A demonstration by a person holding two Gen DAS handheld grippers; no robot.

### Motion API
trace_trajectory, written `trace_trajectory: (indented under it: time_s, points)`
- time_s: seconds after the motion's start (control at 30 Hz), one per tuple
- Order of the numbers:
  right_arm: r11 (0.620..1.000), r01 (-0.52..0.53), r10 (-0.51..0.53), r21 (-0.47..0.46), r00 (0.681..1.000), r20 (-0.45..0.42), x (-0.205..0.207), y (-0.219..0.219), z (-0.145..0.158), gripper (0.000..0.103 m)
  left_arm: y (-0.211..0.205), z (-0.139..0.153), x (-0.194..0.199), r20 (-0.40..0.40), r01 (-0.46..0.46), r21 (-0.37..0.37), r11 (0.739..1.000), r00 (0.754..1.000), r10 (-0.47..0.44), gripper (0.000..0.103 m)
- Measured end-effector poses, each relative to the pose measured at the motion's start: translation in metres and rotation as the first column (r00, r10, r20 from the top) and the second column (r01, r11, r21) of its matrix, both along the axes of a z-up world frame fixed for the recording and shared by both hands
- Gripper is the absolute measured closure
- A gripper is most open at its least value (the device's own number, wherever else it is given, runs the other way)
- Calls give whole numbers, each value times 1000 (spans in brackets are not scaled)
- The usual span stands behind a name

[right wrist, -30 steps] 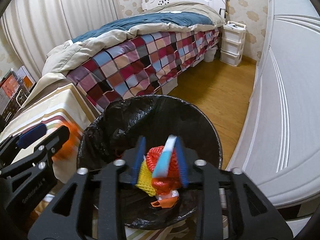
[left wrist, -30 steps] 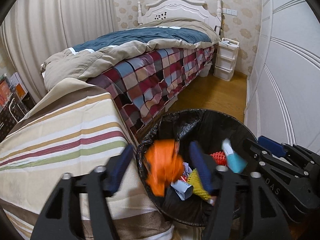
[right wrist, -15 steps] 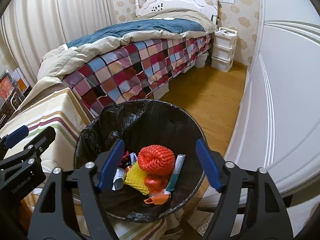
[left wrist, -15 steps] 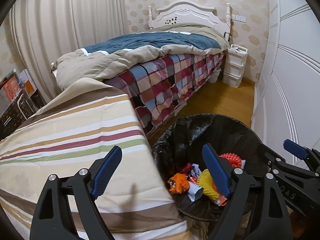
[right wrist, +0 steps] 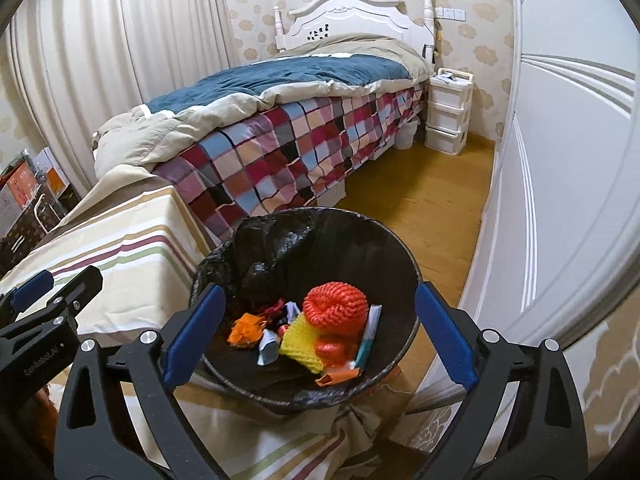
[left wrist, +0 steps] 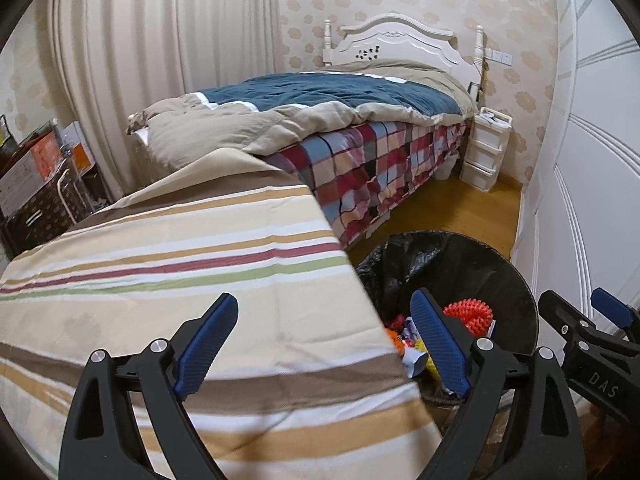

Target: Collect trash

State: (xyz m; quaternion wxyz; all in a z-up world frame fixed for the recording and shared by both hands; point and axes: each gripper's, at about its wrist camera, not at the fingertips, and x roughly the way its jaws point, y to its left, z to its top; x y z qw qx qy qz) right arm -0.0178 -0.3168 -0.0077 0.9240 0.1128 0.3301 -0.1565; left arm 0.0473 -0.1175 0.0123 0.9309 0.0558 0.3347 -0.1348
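A round bin with a black liner (right wrist: 400,252) stands on the floor beside the striped table; it also shows in the left wrist view (left wrist: 516,280). Inside lie a red net ball (right wrist: 335,306), a yellow net (right wrist: 302,338), an orange crumpled wrapper (right wrist: 246,328), a light-blue tube (right wrist: 370,332) and small scraps. My right gripper (right wrist: 316,338) is open and empty above the bin. My left gripper (left wrist: 324,346) is open and empty over the table's right edge, left of the bin.
A table under a striped cloth (left wrist: 160,272) fills the left. A bed with a checked cover (right wrist: 300,148) stands behind. A white wardrobe (right wrist: 568,160) lines the right. A white drawer unit (right wrist: 448,112) sits by the headboard. Boxes (left wrist: 36,172) are stacked at far left.
Both grippers opened and dropped their trash into the bin: the orange wrapper from the left, the light-blue tube from the right. Both then drew back and up; the left moved over the table.
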Motion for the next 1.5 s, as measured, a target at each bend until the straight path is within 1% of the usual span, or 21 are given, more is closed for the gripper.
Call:
trace_trajectory:
  time_s: [0.27, 0.47, 0.67, 0.9, 1.2, 1.5]
  points:
    - [1000, -22, 22, -16, 999, 33, -21, 26, 14, 9, 30, 16, -26, 40, -35, -4, 999, 999, 35, 15]
    - [999, -33, 34, -23, 998, 54, -38, 43, 22, 9, 46, 27, -46, 69, -51, -21, 998, 996, 53, 15]
    - [997, -49, 53, -55, 996, 74, -54, 61, 31, 9, 57, 34, -64, 108, -63, -19, 998, 992, 65, 15]
    - [996, -63, 70, -71, 992, 101, -66, 73, 40, 9, 69, 36, -77, 118, -79, -33, 996, 990, 82, 15]
    - [994, -73, 82, -81, 990, 112, -67, 78, 45, 9, 76, 43, -80, 135, -94, -49, 994, 986, 100, 15]
    - [994, -74, 83, -82, 990, 111, -69, 79, 46, 9, 78, 43, -80, 134, -96, -55, 994, 986, 102, 15]
